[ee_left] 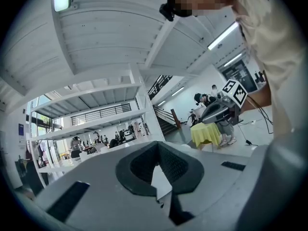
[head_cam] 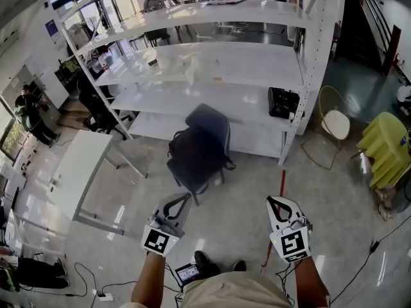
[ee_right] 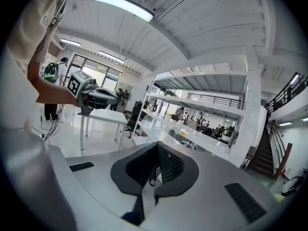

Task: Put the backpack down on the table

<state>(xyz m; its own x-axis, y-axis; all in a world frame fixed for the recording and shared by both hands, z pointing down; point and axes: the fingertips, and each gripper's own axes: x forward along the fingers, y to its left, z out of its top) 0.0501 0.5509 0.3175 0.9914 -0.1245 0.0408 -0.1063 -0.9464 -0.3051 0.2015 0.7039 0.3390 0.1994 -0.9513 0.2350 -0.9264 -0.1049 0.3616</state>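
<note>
Left gripper and right gripper are both clenched with nothing between the jaws. Each gripper view shows the dark pads meeting tip to tip, with only the room beyond them. The person holds both out in front, well apart from each other, pointing toward the shelving. The marker cubes face up at the head camera.

Scene, big to small:

White shelving rack: several tiers, spans the top of the head view.

White table: stands on the glossy floor left of the rack, ahead and to the left of the left gripper.

Office chair: just in front of the rack's lowest tier, between the table and the rack's right post.

Backpack — black, sits on the chair seat and leans against the backrest. It is well apart from the table and well ahead of both grippers, and neither touches it.

Yellow-covered seat: far right edge of the head view.

Round wire chair: white cushion, just right of the rack's right post.

Black box: on a lower tier, at the rack's right end.

Red rod — thin, lies on the floor beside the right gripper's jaws in the head view.

Small device: lit screen, on the floor next to the person's shoes.
</note>
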